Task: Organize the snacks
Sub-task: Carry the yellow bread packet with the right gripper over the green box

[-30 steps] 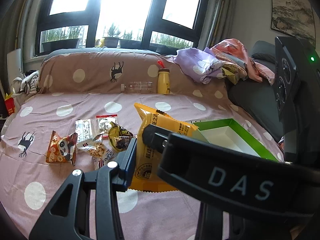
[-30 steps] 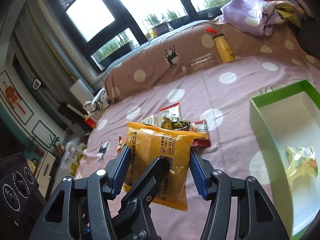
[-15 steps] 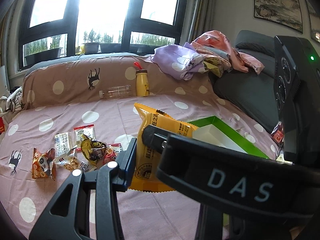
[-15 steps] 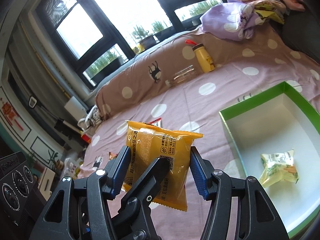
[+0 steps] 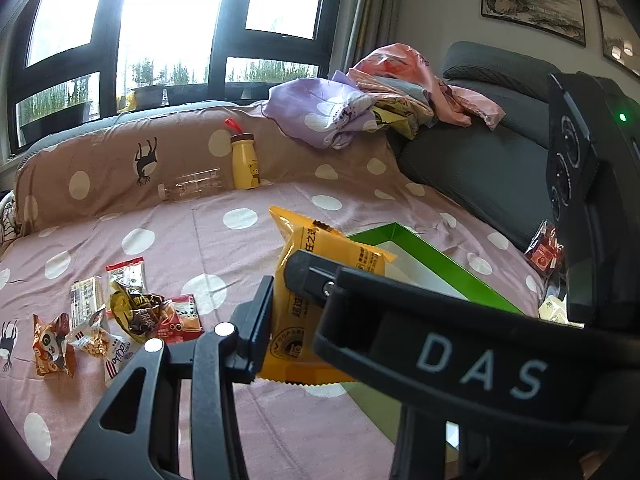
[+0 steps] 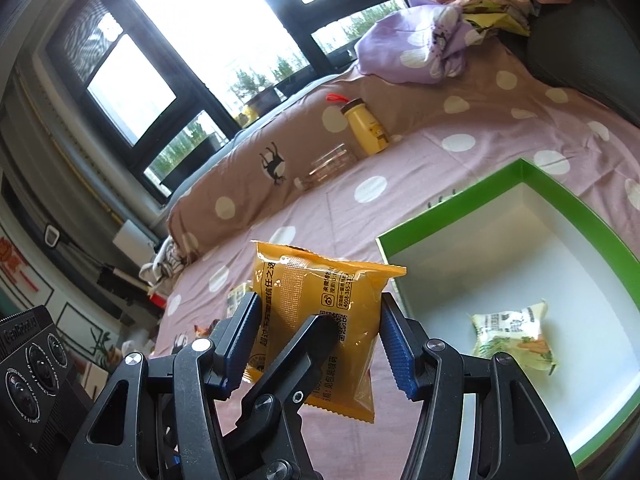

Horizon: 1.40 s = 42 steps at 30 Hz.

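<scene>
Right gripper (image 6: 318, 340) fingers clamp an orange snack packet (image 6: 320, 308), held upright in the air above the pink dotted bed cover (image 6: 400, 168). Left gripper (image 5: 296, 292): one finger sits just beside the same packet (image 5: 320, 280), the other hidden behind the right gripper's body, so cannot tell its spread. Green-rimmed box (image 6: 560, 192) lies at 3 o'clock of the packet, one pale snack bag (image 6: 514, 334) inside. Loose snack pile (image 5: 120, 320) at 9 o'clock on the cover. Yellow bottle (image 5: 245, 162) and clear bottle (image 5: 192, 188) at 12 o'clock against the brown bolster (image 5: 100, 168).
</scene>
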### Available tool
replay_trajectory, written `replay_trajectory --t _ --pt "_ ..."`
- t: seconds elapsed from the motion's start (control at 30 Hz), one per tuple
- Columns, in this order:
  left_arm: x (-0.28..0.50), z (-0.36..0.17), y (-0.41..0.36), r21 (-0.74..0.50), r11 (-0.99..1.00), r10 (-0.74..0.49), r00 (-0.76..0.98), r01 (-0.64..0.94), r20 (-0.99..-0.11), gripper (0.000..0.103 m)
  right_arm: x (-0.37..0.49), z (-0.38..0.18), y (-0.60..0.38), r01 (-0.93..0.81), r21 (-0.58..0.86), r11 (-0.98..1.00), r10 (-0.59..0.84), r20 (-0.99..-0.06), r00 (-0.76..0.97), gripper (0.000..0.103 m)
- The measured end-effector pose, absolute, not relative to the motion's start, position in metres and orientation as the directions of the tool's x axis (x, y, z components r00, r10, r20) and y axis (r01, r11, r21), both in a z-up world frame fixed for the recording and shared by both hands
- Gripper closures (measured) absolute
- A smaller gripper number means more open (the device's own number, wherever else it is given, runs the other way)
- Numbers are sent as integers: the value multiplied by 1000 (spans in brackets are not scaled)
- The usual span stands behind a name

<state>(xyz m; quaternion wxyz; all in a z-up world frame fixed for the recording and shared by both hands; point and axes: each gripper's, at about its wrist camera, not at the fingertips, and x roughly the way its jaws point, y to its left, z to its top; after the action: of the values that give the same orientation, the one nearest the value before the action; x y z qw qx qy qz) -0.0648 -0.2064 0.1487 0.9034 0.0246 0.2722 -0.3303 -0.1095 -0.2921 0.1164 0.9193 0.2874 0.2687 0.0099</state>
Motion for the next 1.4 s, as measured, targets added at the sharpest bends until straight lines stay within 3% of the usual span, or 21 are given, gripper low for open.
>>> replay_trajectory --t 1.4 --pt "-58 135 -276 -113 689 -627 510 716 -589 63 -122 90 -359 283 608 742 103 -520 848 42"
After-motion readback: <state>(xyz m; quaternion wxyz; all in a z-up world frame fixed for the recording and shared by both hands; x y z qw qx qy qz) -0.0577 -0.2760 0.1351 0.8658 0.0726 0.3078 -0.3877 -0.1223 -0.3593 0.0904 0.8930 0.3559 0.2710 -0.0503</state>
